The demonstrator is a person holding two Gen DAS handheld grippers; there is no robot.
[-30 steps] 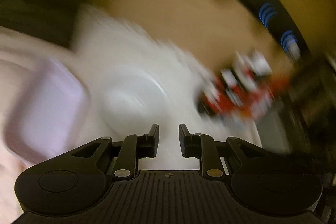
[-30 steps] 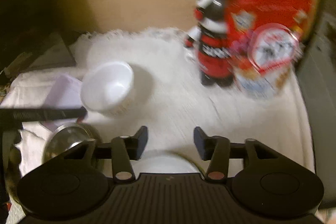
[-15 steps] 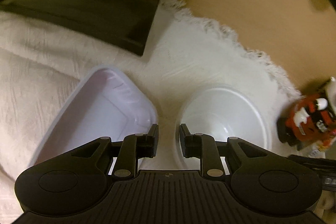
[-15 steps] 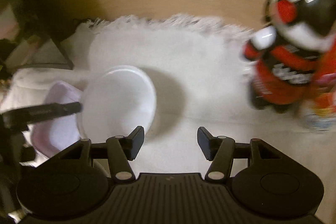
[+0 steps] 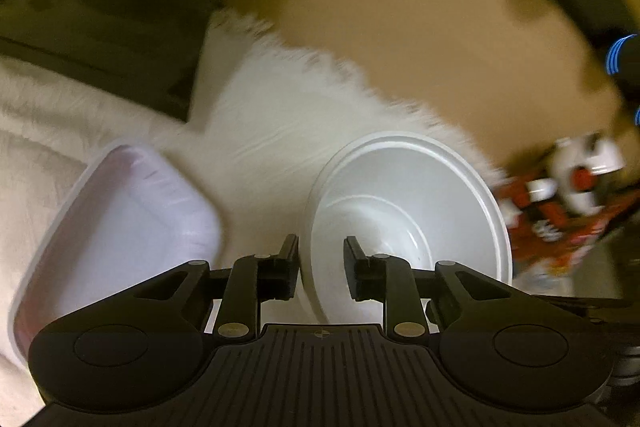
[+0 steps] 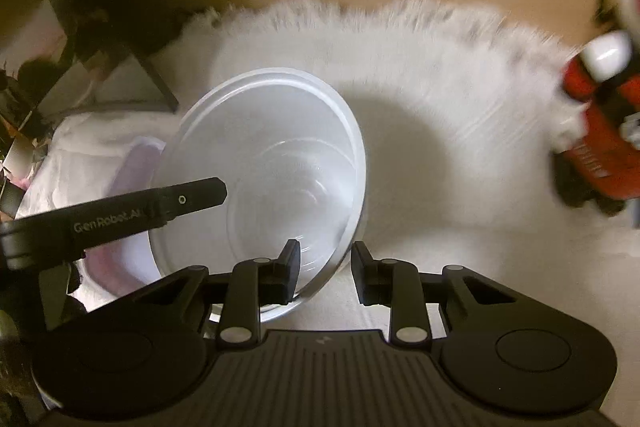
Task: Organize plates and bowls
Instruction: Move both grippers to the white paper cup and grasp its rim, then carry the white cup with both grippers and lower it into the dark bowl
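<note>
A white round bowl (image 5: 408,211) stands on a white fringed cloth (image 5: 272,123). It also shows in the right wrist view (image 6: 264,163). My left gripper (image 5: 321,273) is open, its fingers straddling the bowl's near-left rim. My right gripper (image 6: 325,274) is open, its fingers straddling the bowl's near-right rim. The left gripper's finger (image 6: 120,213) reaches over the bowl from the left in the right wrist view. A pale lilac square dish (image 5: 116,239) lies just left of the bowl and shows partly behind it in the right wrist view (image 6: 132,163).
A red, black and white bear figure (image 6: 600,131) stands at the right on the cloth (image 6: 440,99), also seen in the left wrist view (image 5: 560,199). A dark object (image 5: 100,27) lies at the far left. Tan tabletop (image 5: 420,27) lies beyond the cloth.
Both grippers have moved in on the white bowl: each now has its open fingers either side of the rim. The right gripper's gap has narrowed somewhat.
</note>
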